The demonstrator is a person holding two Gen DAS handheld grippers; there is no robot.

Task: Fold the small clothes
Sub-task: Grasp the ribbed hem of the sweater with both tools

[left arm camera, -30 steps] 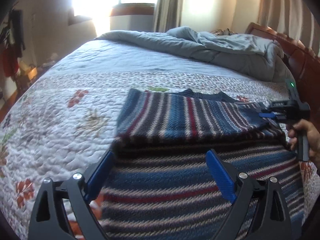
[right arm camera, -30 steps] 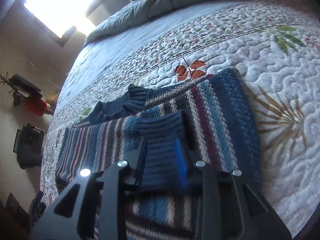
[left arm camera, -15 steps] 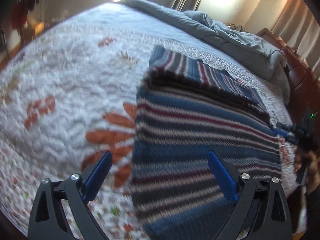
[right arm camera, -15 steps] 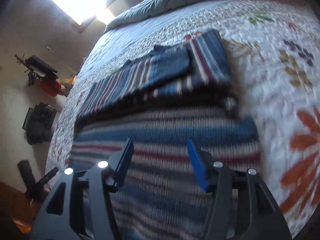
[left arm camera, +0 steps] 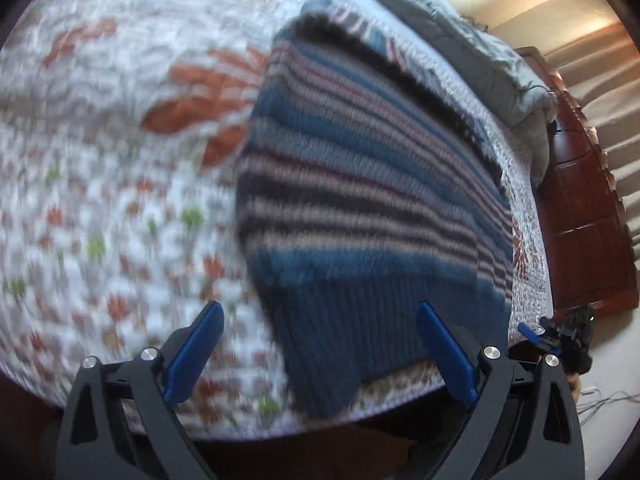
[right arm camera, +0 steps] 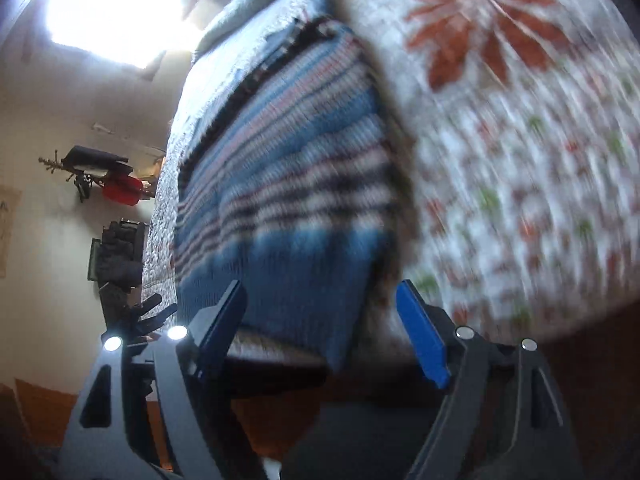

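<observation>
Left wrist view: the left gripper [left arm camera: 316,356] gaped wide, empty, above the striped sweater [left arm camera: 372,184] on the bed [left arm camera: 100,184]. The right gripper [right arm camera: 320,328] was opening over that sweater's blue hem, gripping nothing.

A coarse ribbed-knit striped sweater [left arm camera: 360,184] lies on a puckered, matt quilted bedspread [left arm camera: 100,160], beside a glossy, polished wooden bed frame [left arm camera: 580,208].

Both views ride on the handheld grippers and look steeply down, from close above the near edge of the bed [left arm camera: 100,208]. The left wrist view sits toward the near left part of the striped sweater [left arm camera: 360,184], facing across it to the wooden headboard [left arm camera: 584,208] at the far right. The right wrist view hangs over the sweater's ribbed hem, facing the window [right arm camera: 108,8]. Both share the sweater, the floral quilt [right arm camera: 520,160] and the near edge.
</observation>
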